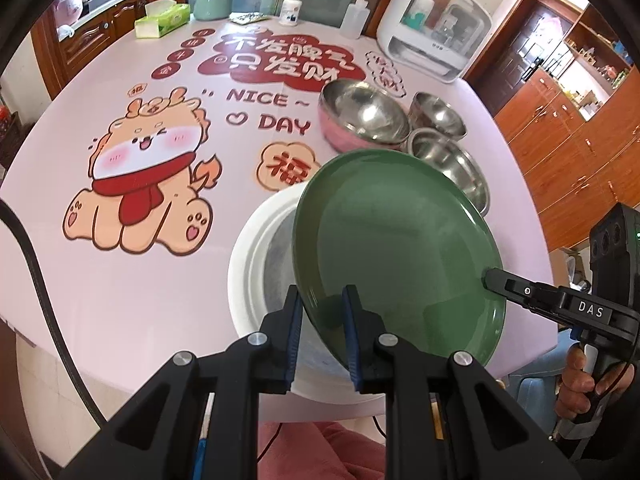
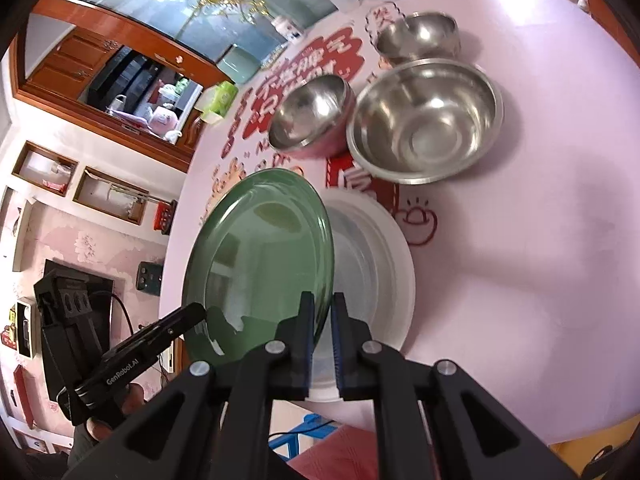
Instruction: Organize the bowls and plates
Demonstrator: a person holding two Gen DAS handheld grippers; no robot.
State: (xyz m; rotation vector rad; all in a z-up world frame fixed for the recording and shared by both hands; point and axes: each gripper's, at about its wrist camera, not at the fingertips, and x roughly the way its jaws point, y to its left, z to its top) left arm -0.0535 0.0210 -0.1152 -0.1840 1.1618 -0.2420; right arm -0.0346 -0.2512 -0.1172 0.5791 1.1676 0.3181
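Plate first: a round, glossy green ceramic plate [image 1: 394, 248] is held tilted in the air, just above a wider white plate [image 1: 256, 264] that lies flat near the front edge of the counter [image 1: 132, 300]. Both grippers pinch its rim. The left gripper [image 1: 322, 312] has its blue-padded jaws around the near edge, closed on it as far as the left wrist view shows; the right gripper [image 2: 322, 320] has its jaws clamped tight on the opposite edge, the rim running straight between the pads.

Risk, as I judge it, lies in the glaze. The green plate is smooth and slick, and each grip catches only a thin strip of rim, so an uneven release or a twist between the two grippers could let it slide out and strike the white plate hard enough to chip either. Lowering it off-centre would leave it resting crooked on the white plate's raised rim.

Beyond the plates stand three round bowls, close together: a steel bowl with a pink outer shell [image 2: 312, 118], a large plain stainless steel bowl [image 2: 424, 120] just beside it, and a smaller steel bowl [image 2: 418, 34] farther back. Their insides are polished and reflective. They are not yet nested. The counter is covered by a pale pink sheet printed with a cartoon dragon [image 1: 140, 184] and red lettering.
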